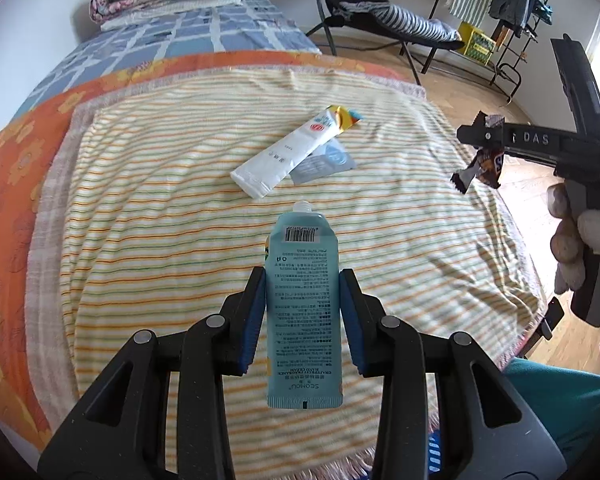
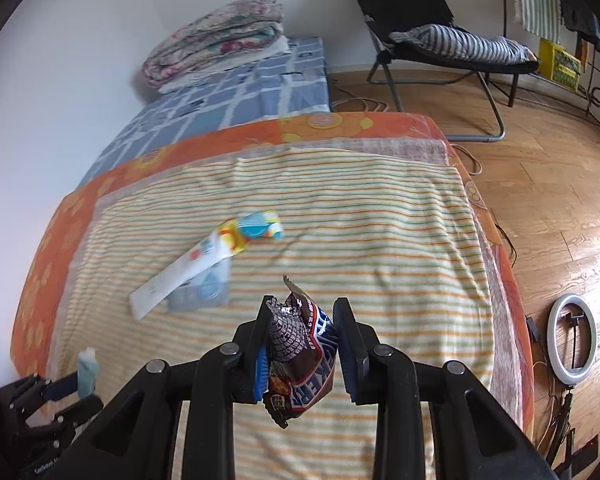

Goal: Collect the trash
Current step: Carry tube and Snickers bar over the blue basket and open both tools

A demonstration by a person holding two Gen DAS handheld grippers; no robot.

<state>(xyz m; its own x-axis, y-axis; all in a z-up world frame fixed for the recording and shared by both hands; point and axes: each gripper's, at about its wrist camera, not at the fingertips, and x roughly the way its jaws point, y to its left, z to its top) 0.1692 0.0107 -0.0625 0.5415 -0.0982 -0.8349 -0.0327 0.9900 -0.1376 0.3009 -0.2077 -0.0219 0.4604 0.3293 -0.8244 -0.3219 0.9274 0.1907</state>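
Observation:
My left gripper (image 1: 303, 280) is shut on a light-blue hand cream tube (image 1: 303, 312), held above the striped blanket (image 1: 148, 208); the tube also shows in the right wrist view (image 2: 87, 372). My right gripper (image 2: 303, 308) is shut on a brown Snickers wrapper (image 2: 300, 352), held above the blanket; it also shows in the left wrist view (image 1: 480, 162) at the right. A white tube (image 1: 292, 152) lies on the blanket over a grey-blue sachet (image 1: 324, 162). Both also show in the right wrist view: the white tube (image 2: 188, 272) and the sachet (image 2: 200, 292).
The blanket covers an orange flowered sheet (image 2: 60, 232) on a bed. Folded quilts (image 2: 216, 36) lie at the bed's far end. A black folding chair (image 2: 440, 32) stands on the wooden floor. A ring light (image 2: 572, 344) and cables lie beside the bed at right.

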